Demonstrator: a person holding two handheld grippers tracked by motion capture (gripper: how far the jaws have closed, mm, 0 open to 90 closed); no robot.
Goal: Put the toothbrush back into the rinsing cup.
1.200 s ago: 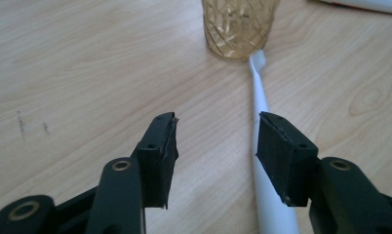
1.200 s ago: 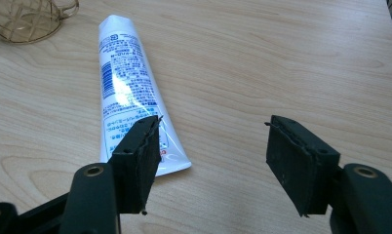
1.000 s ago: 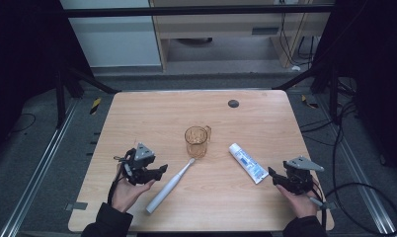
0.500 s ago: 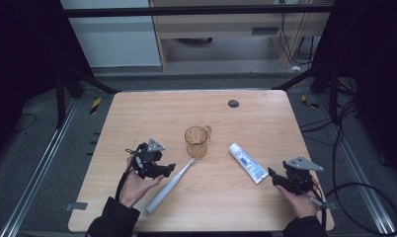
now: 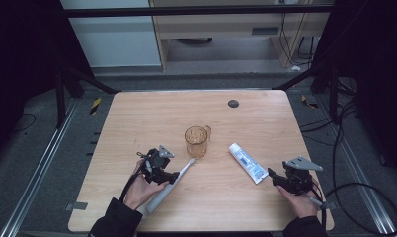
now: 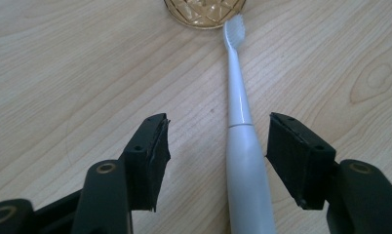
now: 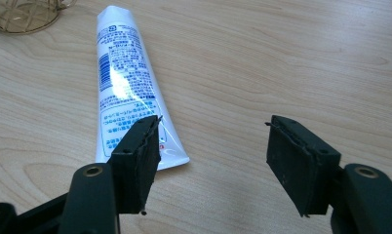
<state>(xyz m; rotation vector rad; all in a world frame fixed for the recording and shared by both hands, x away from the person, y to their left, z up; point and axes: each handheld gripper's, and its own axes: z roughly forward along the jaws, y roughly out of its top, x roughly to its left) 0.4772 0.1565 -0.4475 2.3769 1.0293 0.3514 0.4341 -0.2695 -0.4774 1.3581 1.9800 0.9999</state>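
A white electric toothbrush [image 5: 160, 198] lies slantwise on the wooden table [image 5: 137, 113], its bristle head close to an amber glass mug [image 5: 196, 141]. My left gripper [image 5: 171, 176] is low over the handle. In the left gripper view the toothbrush [image 6: 240, 146] lies between the jaws, nearer the right one, and neither pad presses on it. My left gripper [image 6: 218, 131] is open, though its jaws have just been closing a little. My right gripper [image 5: 274, 177] stands open by the crimped end of a white toothpaste tube [image 5: 248, 163]. The tube [image 7: 121, 87] lies beside the left jaw, outside the gap of my right gripper [image 7: 213, 131].
A small dark round disc [image 5: 233, 103] lies near the table's back edge. Bare wood stretches behind the mug [image 6: 204, 7] and along the front between the hands. Metal rails and cables run on the floor beside the table.
My left gripper has moved right and lower, from beside the toothbrush to straddling its handle. The right gripper, the tube and the mug have stayed put.
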